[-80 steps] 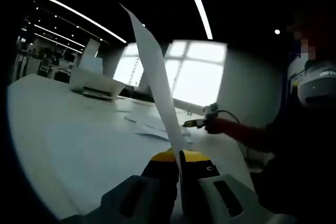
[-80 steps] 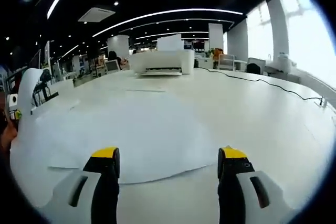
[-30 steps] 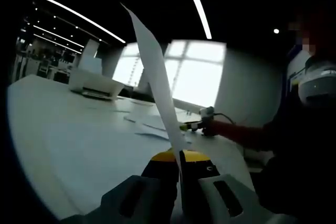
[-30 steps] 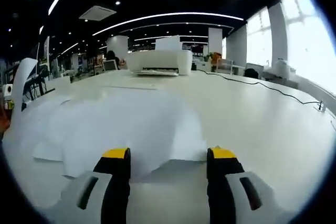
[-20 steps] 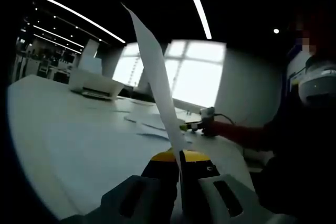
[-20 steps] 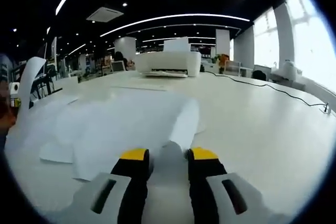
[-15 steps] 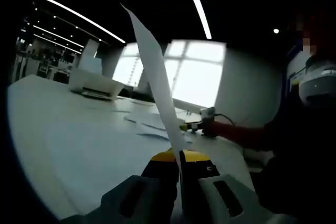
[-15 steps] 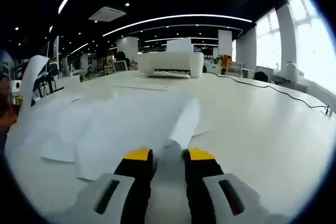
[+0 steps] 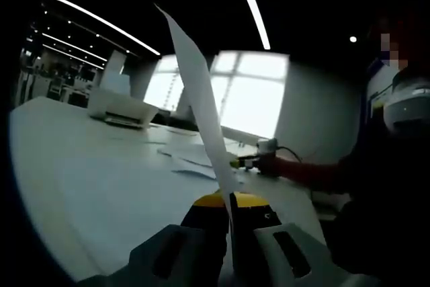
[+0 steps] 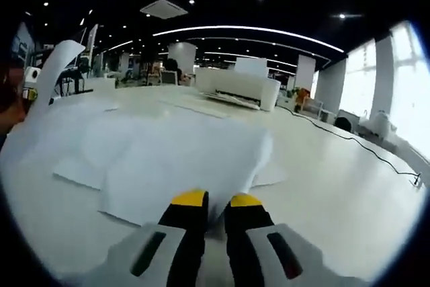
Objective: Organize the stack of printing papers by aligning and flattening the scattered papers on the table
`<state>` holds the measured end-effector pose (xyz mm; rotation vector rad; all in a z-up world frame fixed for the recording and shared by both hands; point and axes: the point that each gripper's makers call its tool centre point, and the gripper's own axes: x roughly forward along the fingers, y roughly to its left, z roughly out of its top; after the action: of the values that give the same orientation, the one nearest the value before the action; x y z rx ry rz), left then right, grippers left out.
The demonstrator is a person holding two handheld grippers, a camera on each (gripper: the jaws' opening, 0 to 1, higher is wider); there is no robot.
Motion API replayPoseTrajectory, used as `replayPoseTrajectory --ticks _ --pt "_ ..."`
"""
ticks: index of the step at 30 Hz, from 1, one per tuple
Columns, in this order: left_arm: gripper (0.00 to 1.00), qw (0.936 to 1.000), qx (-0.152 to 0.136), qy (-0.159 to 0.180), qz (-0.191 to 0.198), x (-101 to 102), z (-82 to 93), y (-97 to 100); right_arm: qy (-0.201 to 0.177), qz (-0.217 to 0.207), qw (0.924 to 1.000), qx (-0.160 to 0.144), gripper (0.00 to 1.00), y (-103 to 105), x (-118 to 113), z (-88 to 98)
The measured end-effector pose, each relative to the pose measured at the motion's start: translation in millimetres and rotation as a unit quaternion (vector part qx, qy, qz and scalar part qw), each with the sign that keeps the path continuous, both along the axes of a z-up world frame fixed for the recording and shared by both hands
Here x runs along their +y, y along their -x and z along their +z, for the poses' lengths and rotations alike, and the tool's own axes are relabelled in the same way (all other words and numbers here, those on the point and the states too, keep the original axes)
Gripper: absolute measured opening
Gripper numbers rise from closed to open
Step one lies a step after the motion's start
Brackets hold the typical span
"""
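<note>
Both claws pinching paper over the white surface.
Left claw (image 9: pixel 230 201) pinches an upright sheet (image 9: pixel 198 99); right claw (image 10: pixel 218 201) nips the near edge of the scattered papers (image 10: pixel 168 156) lying on the surface (image 10: pixel 336 193). A printer (image 10: pixel 236 89) sits beyond, in a dim office with ceiling strip lights.

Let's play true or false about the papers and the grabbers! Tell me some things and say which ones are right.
1. The left gripper pinches a sheet of paper that stands up tall. True.
2. The right gripper is wide open. False: its jaws are closed on the edge of a sheet.
3. A white printer sits far back on the table. True.
4. The papers on the table make one neat stack. False: they lie scattered and overlapping.
</note>
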<state>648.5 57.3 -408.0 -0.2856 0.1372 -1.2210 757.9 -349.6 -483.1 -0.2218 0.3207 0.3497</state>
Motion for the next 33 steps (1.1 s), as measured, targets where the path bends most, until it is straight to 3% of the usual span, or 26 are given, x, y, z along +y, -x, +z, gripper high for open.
replayPoseTrajectory --ticks 2,4,6,8,13,21,26,33 --pt "0.06 1.0 0.0 0.0 0.0 -5.1 1.0 4.6 0.02 0.003 0.9997 -0.011 0.06 -1.4 -0.6 1.5" --pt "0.06 1.0 -0.001 -0.001 0.0 -7.5 1.5 7.4 0.071 0.012 0.9967 -0.037 0.06 -2.3 -2.6 4.0" --pt "0.06 1.0 -0.001 -0.001 0.0 -8.2 1.9 9.2 0.148 0.038 0.9861 -0.064 0.05 0.1 3.6 6.2" --pt "0.06 1.0 -0.001 -0.001 0.0 -8.7 2.2 10.7 0.173 0.054 0.9806 -0.074 0.04 1.3 10.6 5.9" --pt "0.06 1.0 -0.002 -0.001 0.0 -9.9 3.1 14.5 0.163 0.049 0.9808 -0.095 0.01 5.8 12.8 17.6" --pt "0.06 1.0 -0.002 0.0 -0.001 -8.1 2.8 10.7 0.119 0.014 0.9823 -0.144 0.0 6.3 -3.8 48.2" --pt "0.06 1.0 -0.003 -0.001 0.0 -7.2 2.5 10.5 0.097 0.017 0.9828 -0.156 0.0 8.0 -2.6 62.6" --pt "0.06 1.0 -0.004 -0.002 0.002 -7.1 2.4 10.1 0.048 0.027 0.9809 -0.187 0.0 13.1 7.2 100.7"
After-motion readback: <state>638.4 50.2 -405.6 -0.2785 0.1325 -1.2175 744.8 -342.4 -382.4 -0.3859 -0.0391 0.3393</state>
